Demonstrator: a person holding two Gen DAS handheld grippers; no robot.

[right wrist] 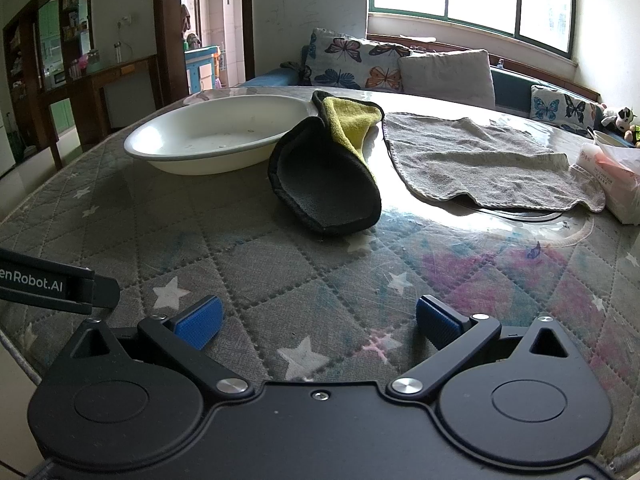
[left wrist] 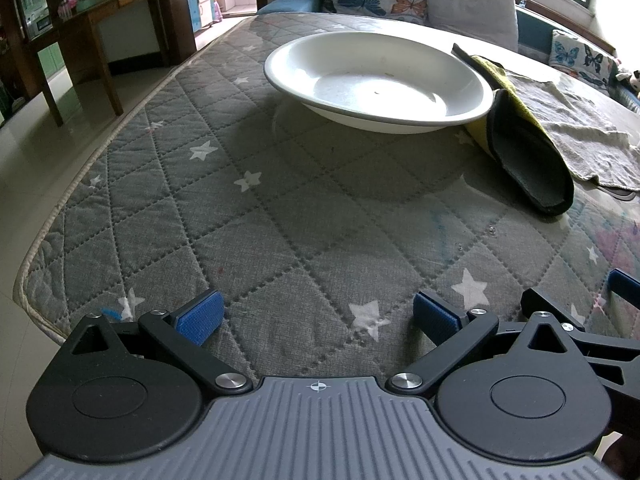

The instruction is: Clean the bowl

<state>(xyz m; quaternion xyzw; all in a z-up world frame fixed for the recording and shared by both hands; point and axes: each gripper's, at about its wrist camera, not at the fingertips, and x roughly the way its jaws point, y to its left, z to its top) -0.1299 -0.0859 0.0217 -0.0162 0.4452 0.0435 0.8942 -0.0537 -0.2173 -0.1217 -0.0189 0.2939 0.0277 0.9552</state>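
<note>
While both the left hand-held gripper (left wrist: 318, 318) and the right hand-held gripper (right wrist: 318, 320) are kept apart and empty, the white bowl (left wrist: 380, 80) is seen on the counter (left wrist: 248, 224), touched by the yellow-black cloth (right wrist: 332, 168); whether wiping is ahead or finished cannot be judged.

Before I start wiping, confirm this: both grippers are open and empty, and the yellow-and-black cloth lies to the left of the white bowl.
One thing is wrong: the cloth lies to the right of the bowl, leaning on its rim, as the right wrist view shows. The left gripper and right gripper are indeed open and empty.
</note>
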